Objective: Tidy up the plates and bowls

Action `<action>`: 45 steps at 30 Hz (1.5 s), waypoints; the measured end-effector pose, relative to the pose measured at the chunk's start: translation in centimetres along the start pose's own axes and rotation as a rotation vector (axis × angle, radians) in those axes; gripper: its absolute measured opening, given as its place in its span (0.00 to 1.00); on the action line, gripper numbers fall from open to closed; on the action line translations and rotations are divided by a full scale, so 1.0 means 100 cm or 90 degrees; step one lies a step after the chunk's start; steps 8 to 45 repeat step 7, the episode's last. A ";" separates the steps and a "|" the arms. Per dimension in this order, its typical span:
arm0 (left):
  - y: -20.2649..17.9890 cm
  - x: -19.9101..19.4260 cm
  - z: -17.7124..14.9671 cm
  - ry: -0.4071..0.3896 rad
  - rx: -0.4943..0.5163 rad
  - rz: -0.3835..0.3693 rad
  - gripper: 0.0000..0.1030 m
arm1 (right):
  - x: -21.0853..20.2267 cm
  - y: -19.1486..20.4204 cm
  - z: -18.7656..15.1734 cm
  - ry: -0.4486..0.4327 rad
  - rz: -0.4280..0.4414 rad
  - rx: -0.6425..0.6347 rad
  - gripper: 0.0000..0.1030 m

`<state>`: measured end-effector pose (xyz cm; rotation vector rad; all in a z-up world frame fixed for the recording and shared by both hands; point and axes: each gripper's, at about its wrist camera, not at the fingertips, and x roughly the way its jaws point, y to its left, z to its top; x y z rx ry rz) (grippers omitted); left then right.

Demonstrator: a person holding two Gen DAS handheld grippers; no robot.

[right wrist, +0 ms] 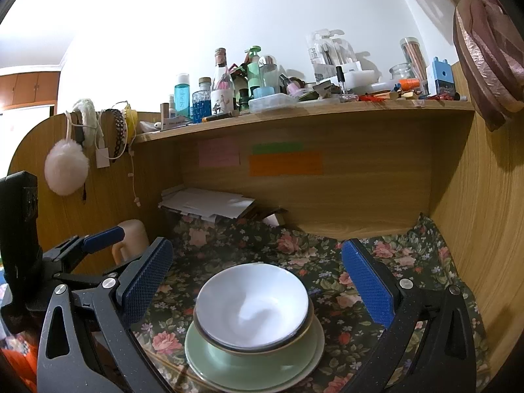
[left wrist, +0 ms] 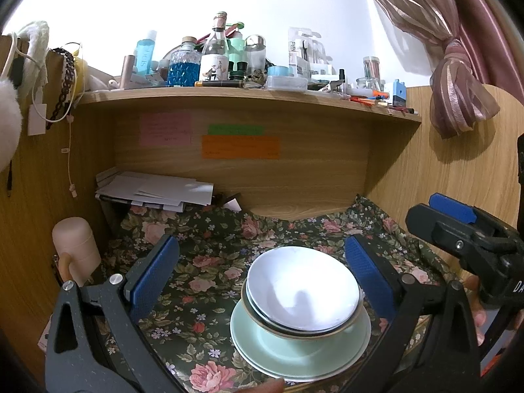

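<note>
Bowls (left wrist: 303, 296) sit nested on a stack of pale green plates (left wrist: 299, 352) on the floral-clothed desk (left wrist: 203, 262), near its front edge. Both grippers hang with jaws wide and empty: the left gripper (left wrist: 262, 273) has the stack between its fingers, toward the right one; the right gripper (right wrist: 257, 276) frames it centrally. Labels on the shelf (left wrist: 229, 93) bottles are too blurred to read.
</note>
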<state>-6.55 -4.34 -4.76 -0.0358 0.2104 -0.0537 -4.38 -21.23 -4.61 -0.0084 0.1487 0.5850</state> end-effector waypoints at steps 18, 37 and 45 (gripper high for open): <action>0.001 0.002 0.000 0.002 -0.008 0.003 1.00 | 0.002 0.000 -0.001 0.004 0.000 0.001 1.00; 0.001 0.002 0.000 0.002 -0.008 0.003 1.00 | 0.002 0.000 -0.001 0.004 0.000 0.001 1.00; 0.001 0.002 0.000 0.002 -0.008 0.003 1.00 | 0.002 0.000 -0.001 0.004 0.000 0.001 1.00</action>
